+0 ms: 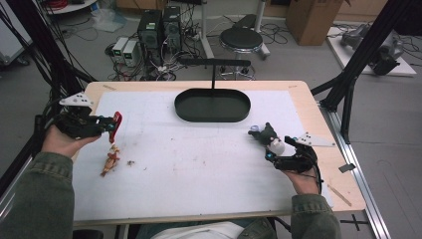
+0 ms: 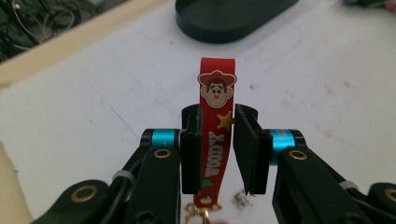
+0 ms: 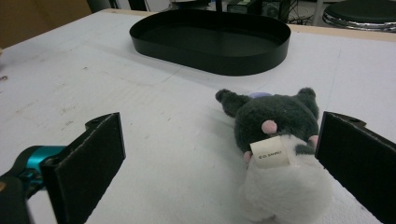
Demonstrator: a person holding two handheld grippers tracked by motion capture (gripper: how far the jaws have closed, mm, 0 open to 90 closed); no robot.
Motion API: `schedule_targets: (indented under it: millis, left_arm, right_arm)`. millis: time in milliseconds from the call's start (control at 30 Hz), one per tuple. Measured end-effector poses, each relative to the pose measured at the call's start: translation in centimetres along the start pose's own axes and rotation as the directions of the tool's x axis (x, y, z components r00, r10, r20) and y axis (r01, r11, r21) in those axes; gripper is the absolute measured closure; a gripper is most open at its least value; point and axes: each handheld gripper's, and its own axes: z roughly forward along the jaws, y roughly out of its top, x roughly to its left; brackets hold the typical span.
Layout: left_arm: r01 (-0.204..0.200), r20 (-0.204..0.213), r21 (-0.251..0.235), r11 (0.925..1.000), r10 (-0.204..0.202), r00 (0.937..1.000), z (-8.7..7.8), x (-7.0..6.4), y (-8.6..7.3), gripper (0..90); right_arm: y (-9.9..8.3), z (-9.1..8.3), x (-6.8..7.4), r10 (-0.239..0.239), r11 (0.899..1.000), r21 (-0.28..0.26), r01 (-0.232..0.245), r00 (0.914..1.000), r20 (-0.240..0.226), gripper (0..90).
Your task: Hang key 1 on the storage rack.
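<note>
From above, the person's sitting at the bench, which is covered by a scuffed white sheet, one set of tongs in each hand. The left tongs are held up off the sheet at the left edge, clamped on a red strap that hangs down, and a little orange-brown figure on the end of it lies on the sheet right below. Over on the right side, the right tongs are low by a small plush toy, dark grey on top and white underneath. A black oval tray sits at the far middle of the bench, well apart from both.

The left gripper view looks along the left tongs. The red strap stands upright between the two black pads, with a cartoon cowboy face at the top, a yellow star and white letters further down. The left pad is pressed against it; on the right I can see a thin gap lower down. A bit of gold chain shows at the bottom. The tray is up at the top.

In the right gripper view the right tongs are spread wide. The plush toy lies on the sheet between them, close up against the right-hand pad, with lots of room on the other side. It has a small paper tag on it. The tray sits beyond it.
</note>
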Motion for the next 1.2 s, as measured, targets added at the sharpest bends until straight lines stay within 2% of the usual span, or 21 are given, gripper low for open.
schedule_targets:
  millis: [67, 167, 267, 367, 600, 767, 933, 1200]
  left_arm:
    - [-0.001, -0.002, -0.020, 0.9998, 0.001, 1.0000, -0.5, 0.0, 0.9, 72.6]
    - [-0.023, -0.004, -0.028, 0.9993, 0.023, 0.9997, -1.2, 0.0, 2.3, 72.6]
    - [-0.059, -0.002, -0.010, 0.9982, 0.059, 0.9983, -1.6, -0.3, 3.6, 72.5]
    - [-0.078, -0.009, -0.006, 0.9969, 0.078, 0.9969, -2.2, -0.4, 4.8, 72.5]
    - [-0.074, -0.009, -0.041, 0.9964, 0.074, 0.9972, -2.8, 0.1, 7.2, 72.6]
    - [-0.084, -0.007, -0.016, 0.9963, 0.084, 0.9965, -2.9, 0.8, 8.9, 72.7]
    - [-0.078, -0.010, -0.050, 0.9957, 0.078, 0.9969, -2.9, 1.5, 10.5, 72.7]
    - [-0.059, -0.030, -0.038, 0.9975, 0.058, 0.9979, -2.2, 1.7, 12.1, 72.7]
  right_arm:
    - [0.0, 0.0, 0.0, 0.000, 1.000, 0.000, 0.000, 1.0000, 0.001, 0.5]
    - [0.0, 0.0, 0.1, 0.003, 1.000, 0.006, -0.003, 1.0000, -0.004, 0.5]
    - [0.0, 0.1, 0.0, 0.003, 1.000, 0.006, -0.003, 1.0000, -0.002, 0.5]
    - [-0.1, 0.0, -0.1, 0.003, 1.000, 0.002, -0.003, 1.0000, 0.001, 0.5]
    - [-0.1, 0.0, 0.0, 0.006, 1.000, 0.005, -0.006, 1.0000, -0.003, 0.5]
    - [-0.1, 0.1, 0.1, 0.007, 1.000, 0.005, -0.007, 1.0000, -0.004, 0.5]
    - [-0.1, 0.4, 0.2, -0.004, 1.000, 0.015, 0.005, 0.9995, -0.031, 0.5]
    - [-0.1, 0.5, 0.2, -0.013, 1.000, 0.013, 0.014, 0.9988, -0.046, 0.5]
